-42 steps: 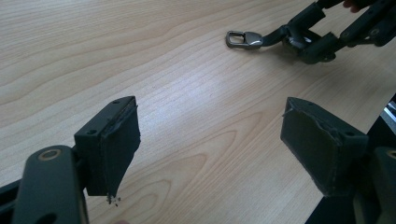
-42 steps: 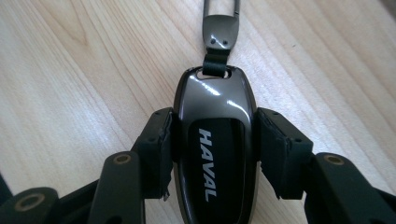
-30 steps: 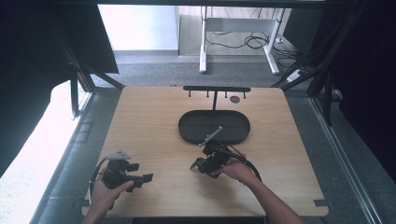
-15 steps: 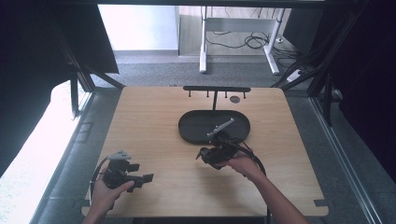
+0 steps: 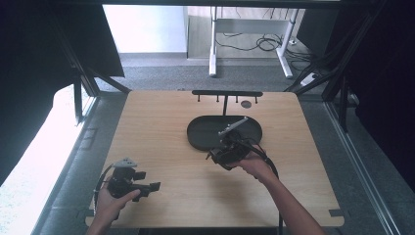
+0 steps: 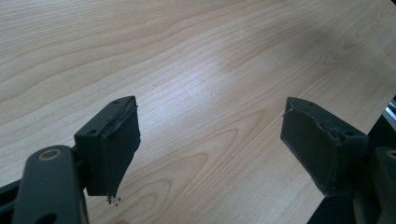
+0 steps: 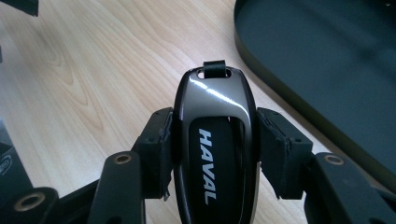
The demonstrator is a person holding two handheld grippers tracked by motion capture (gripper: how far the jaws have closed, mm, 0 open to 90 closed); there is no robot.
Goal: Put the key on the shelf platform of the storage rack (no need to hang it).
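Between the black pads of the right gripper point(image 7: 215, 154) sits a dark, glossy car key fob point(image 7: 215, 140) lettered HAVAL, squeezed from both sides and carried clear of the wooden table point(image 5: 161, 127). A small strap loop point(image 7: 215, 68) sticks out of its far end, pointing ahead of the jaws. Compared with a second ago, this gripper has travelled forward and away from the person, so that in the high view the right gripper point(image 5: 229, 151) now hangs at the near rim of the black oval tray point(image 5: 205, 128), with that tray just ahead and to the right of the jaws in the right gripper view. That shift suggests the fob is being brought to the tray, or onward to the black hook rack point(image 5: 227, 93) standing beyond it, where the loop could be hung; which of the two is meant cannot be told yet. The left gripper point(image 5: 128, 180) has not moved in that time: it rests low near the table's near left corner, its jaws spread wide with bare wood between them, grasping nothing.
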